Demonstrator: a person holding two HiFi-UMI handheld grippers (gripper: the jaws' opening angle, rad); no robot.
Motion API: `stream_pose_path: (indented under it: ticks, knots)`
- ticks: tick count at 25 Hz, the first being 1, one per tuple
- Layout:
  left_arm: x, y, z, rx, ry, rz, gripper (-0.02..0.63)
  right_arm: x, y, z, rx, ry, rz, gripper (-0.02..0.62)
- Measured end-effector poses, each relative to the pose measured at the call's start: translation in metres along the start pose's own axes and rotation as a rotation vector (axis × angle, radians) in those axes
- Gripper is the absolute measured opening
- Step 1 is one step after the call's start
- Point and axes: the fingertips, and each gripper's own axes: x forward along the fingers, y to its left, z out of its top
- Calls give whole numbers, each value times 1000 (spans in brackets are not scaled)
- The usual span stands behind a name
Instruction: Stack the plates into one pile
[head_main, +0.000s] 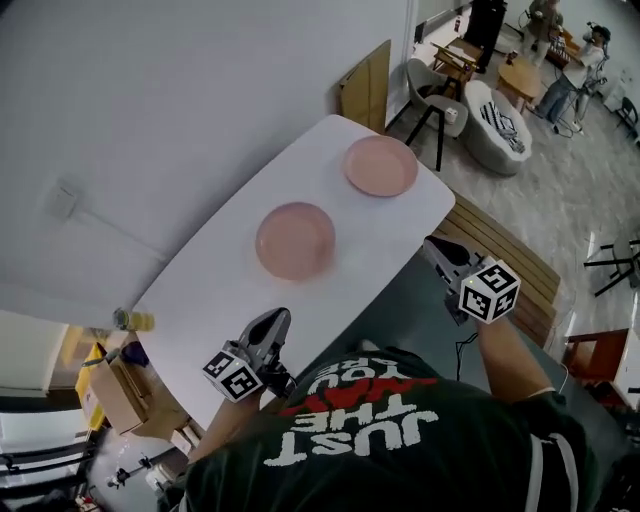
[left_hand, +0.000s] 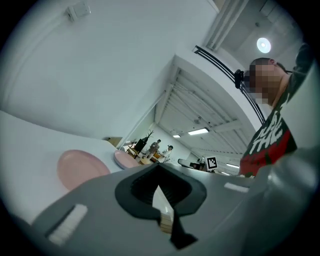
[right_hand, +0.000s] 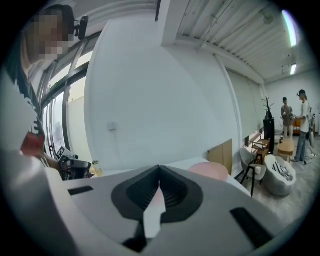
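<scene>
Two pink plates lie apart on the white table (head_main: 215, 270): the near plate (head_main: 295, 241) at its middle and the far plate (head_main: 380, 165) towards the far end. My left gripper (head_main: 275, 320) hovers at the table's near edge, short of the near plate, its jaws shut on nothing. My right gripper (head_main: 435, 246) hangs off the table's right side, also shut and empty. In the left gripper view both the near plate (left_hand: 80, 169) and the far plate (left_hand: 125, 160) show beyond the closed tips (left_hand: 159, 167). The right gripper view shows one pink plate (right_hand: 210, 170) past its closed jaws (right_hand: 159, 168).
A wooden bench (head_main: 505, 262) runs along the table's right side. Chairs (head_main: 495, 125) and people stand at the far right. A wooden board (head_main: 368, 88) leans on the wall behind the table. A small bottle (head_main: 133, 320) and a cardboard box (head_main: 115, 392) sit at the near left.
</scene>
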Motion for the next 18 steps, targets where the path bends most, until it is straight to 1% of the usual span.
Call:
stream_pose_path:
  ticks: [2,4,6,8,10,13,14,16,18]
  knots:
    - [-6,-6,1,21,-40,32,6,5,-10,10,-13,-3,36,5]
    - [6,-12,-2,66,-55,73,6,17,-34,20,-33,-19,76,5]
    - [39,-11,-11,121,-46,125,8,31,-73,29,-51,-37,122,5]
    - [93,-9,-19,143,-56,166,8,42,-125,37,-78,-46,170,5]
    - [157,-7,-20,125,-108,207,8,53,-181,48,-113,-46,230,5]
    - [251,-3,-11,42,-208,291,8,72,-252,73,-115,-28,358,5]
    - [278,-1,-13,3,-215,329,8,75,-269,81,-115,-12,404,5]
    - [322,2,-25,-57,-179,419,8,76,-297,96,-137,15,482,5]
    - [354,4,-34,-66,-128,490,9,74,-319,106,-159,26,531,5]
